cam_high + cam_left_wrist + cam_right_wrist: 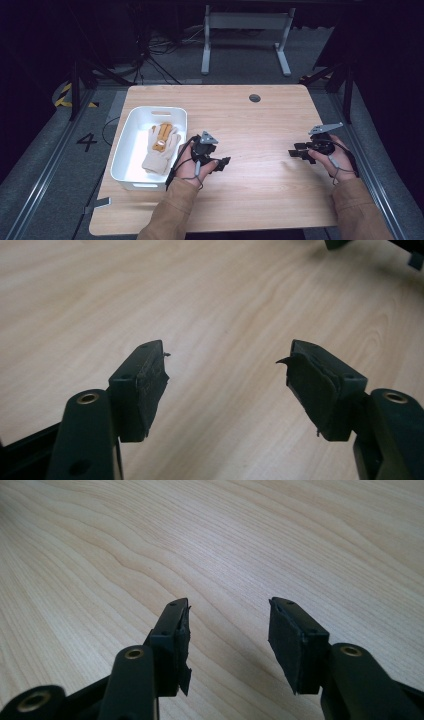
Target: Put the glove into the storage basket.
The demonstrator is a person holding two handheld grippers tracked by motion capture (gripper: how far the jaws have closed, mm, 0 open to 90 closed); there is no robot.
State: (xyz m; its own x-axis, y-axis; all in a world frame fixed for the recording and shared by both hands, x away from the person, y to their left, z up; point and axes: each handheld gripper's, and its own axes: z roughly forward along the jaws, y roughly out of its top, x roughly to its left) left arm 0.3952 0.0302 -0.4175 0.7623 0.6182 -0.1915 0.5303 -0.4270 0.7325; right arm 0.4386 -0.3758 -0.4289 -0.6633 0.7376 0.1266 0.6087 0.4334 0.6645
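Gloves (161, 146) lying in white bin (131, 131) at table's (260, 150) left, looks done; left gripper (223, 162) just beside bin, spread, empty; right gripper (295, 151) well apart at right, spread, empty; nothing left on bare wood, likely finished

Beige-and-tan gloves (160, 146) lie flat inside the white bin (131, 122).

Gloves (161, 146) inside white bin (131, 127)
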